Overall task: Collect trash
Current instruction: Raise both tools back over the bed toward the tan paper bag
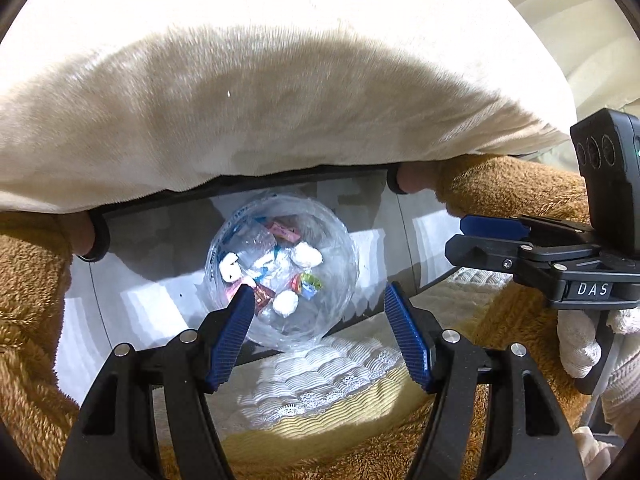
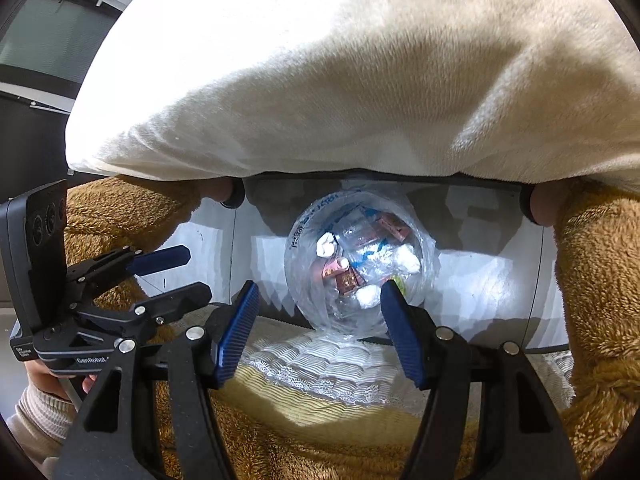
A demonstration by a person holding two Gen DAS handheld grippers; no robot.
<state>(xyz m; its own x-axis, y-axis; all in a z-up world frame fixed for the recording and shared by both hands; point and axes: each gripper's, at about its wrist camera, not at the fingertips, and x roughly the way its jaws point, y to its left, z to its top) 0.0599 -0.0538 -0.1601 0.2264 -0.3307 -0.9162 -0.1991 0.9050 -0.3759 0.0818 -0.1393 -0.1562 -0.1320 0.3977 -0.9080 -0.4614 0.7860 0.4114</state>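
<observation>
Both tongs [image 1: 318, 336] [image 2: 316, 334] spread, empty, near lined bin [image 1: 344, 248] rim

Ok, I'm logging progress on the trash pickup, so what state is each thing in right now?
Left gripper: open, empty.
Right gripper: open, empty.
Clear trash bag: mouth open, facing the cameras.
Wrappers and crumpled paper: already inside the bag.
White blanket: draped above the bag.

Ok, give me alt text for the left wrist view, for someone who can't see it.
A clear plastic bag holding wrappers and crumpled paper sits ahead of the open left gripper. A cream blanket hangs above, and the right gripper enters from the right.
</observation>
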